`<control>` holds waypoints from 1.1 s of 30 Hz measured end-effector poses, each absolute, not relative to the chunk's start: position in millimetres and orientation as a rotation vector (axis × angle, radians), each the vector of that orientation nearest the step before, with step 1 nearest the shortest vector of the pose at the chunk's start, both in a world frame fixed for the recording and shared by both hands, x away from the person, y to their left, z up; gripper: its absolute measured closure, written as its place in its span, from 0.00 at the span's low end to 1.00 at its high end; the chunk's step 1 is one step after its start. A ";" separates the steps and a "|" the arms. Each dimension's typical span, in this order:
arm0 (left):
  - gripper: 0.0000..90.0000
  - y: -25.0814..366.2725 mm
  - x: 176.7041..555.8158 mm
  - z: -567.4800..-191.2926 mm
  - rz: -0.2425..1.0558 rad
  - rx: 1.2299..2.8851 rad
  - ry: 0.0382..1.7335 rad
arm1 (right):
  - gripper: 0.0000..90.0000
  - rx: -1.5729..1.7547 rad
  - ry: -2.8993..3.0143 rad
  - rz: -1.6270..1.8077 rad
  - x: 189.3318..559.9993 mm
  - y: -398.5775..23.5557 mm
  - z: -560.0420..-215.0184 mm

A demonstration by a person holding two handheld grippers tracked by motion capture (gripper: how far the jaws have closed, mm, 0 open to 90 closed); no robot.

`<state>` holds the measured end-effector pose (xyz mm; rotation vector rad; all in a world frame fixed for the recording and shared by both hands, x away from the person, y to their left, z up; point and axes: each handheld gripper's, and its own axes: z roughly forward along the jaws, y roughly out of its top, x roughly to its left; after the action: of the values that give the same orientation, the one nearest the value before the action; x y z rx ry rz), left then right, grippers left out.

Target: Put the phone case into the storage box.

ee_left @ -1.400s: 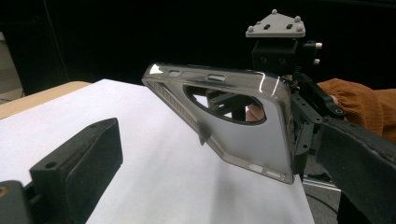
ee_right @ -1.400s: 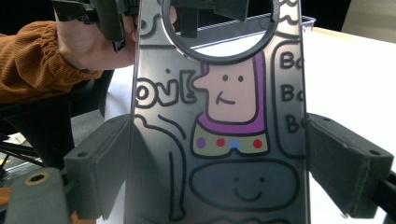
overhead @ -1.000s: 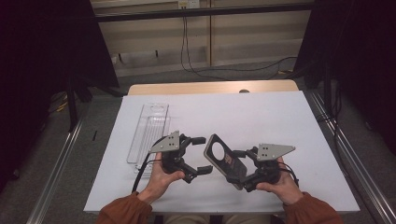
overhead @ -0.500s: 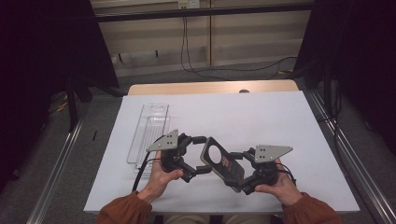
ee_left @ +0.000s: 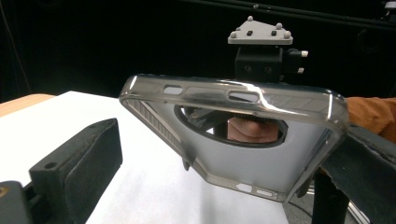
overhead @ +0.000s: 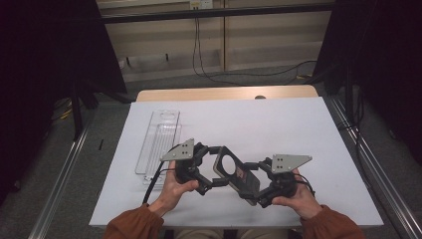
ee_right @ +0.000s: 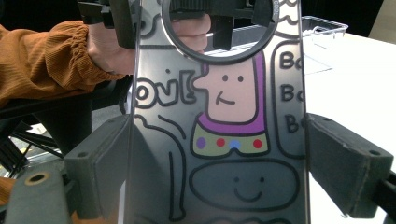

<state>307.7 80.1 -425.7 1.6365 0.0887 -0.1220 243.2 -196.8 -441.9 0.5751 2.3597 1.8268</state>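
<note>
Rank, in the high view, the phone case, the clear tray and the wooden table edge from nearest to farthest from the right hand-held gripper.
1. Phone case: between the jaws of the right hand-held gripper, centre front.
2. Clear tray: left side of the white sheet.
3. Wooden table edge: far end, beyond the sheet.

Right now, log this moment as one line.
right gripper: shut on case | left gripper: open around case's far end | tray: beside left gripper

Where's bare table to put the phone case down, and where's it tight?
Free: the white table right of the clear plastic tray, out to its far and right edges. Crowded: the near middle, where the left gripper, right gripper and phone case bunch; the tray takes the left side.
</note>
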 end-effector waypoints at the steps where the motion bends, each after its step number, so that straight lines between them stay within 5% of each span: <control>1: 0.01 79.5 308.2 -425.0 -0.126 1.634 0.084 | 0.14 0.582 2.360 1.828 243.1 -196.9 -441.8; 33: 0.04 73.6 304.8 -424.4 -0.171 1.626 0.024 | 0.14 0.560 2.409 1.854 243.8 -192.0 -446.5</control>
<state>304.8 73.6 -424.4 1.6262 0.0244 -0.1709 243.8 -192.0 -446.5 0.5600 2.4092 1.8543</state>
